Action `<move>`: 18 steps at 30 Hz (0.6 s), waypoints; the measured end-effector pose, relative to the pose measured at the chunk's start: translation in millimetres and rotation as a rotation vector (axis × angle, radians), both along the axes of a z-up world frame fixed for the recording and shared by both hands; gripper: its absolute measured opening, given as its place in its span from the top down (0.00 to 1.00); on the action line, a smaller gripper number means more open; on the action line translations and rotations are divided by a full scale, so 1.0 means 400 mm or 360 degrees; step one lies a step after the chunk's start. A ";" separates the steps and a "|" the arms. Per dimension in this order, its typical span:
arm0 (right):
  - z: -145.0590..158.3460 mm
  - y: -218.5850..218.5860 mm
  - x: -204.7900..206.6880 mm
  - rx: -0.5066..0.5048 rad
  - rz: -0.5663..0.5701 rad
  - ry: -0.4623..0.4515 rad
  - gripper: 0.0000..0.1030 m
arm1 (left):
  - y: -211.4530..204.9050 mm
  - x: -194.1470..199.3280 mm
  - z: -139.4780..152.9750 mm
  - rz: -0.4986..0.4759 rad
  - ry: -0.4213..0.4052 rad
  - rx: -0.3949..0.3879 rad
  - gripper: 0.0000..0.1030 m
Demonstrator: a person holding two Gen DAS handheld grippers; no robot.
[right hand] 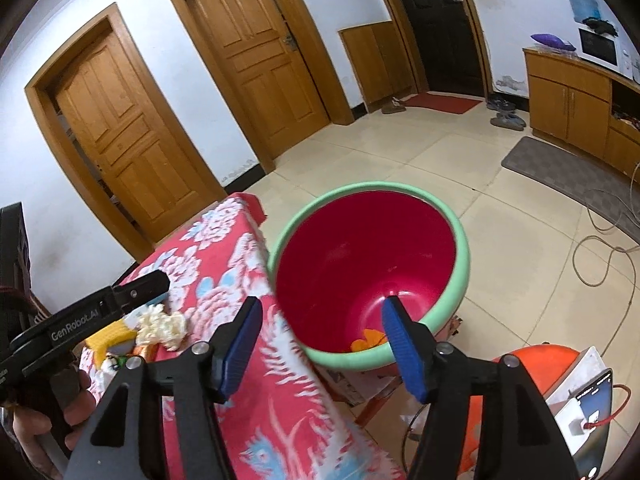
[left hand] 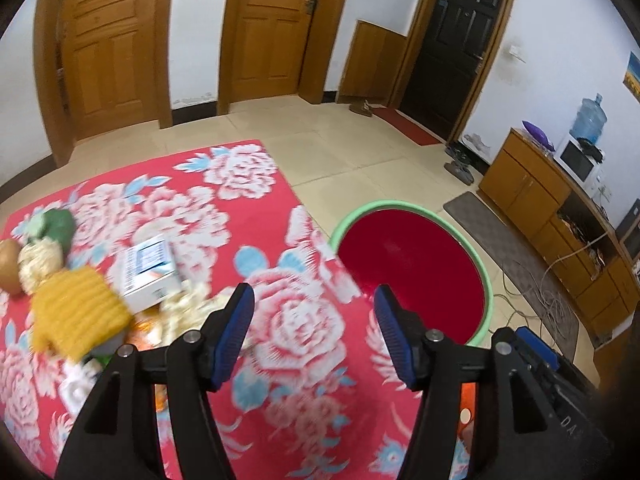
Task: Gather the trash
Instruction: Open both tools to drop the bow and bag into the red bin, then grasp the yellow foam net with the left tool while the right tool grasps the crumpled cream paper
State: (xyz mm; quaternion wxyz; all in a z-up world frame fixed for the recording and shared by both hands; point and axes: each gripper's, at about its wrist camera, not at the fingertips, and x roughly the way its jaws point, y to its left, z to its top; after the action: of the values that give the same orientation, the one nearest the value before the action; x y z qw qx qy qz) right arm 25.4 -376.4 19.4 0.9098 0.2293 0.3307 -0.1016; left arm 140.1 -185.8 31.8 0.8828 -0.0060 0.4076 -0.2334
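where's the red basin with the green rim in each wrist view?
Left wrist: basin sits centre-right, past the table edge, partly behind the left hand-held gripper.
Right wrist: basin fills the centre, above the open right hand-held gripper; an orange scrap lies inside.
Shared landmark: the red flowered tablecloth bordering the basin's left side.

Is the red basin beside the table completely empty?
No, the right wrist view shows one orange piece lying at the bottom of the red basin.
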 end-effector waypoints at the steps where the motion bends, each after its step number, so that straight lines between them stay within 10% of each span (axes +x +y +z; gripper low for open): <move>1: 0.005 0.010 -0.002 -0.0003 0.0013 -0.0006 0.36 | 0.013 -0.004 0.005 0.0013 -0.0004 -0.0002 0.40; 18: 0.046 0.179 0.033 -0.0041 0.0281 -0.0038 0.33 | 0.309 -0.061 0.040 0.0352 -0.0073 0.0022 0.39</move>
State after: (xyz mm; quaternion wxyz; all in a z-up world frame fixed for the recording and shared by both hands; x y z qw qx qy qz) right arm 38.4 -304.9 37.9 0.9219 0.1888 0.3375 -0.0225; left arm 115.9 -62.3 47.8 0.9123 -0.0396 0.3856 -0.1319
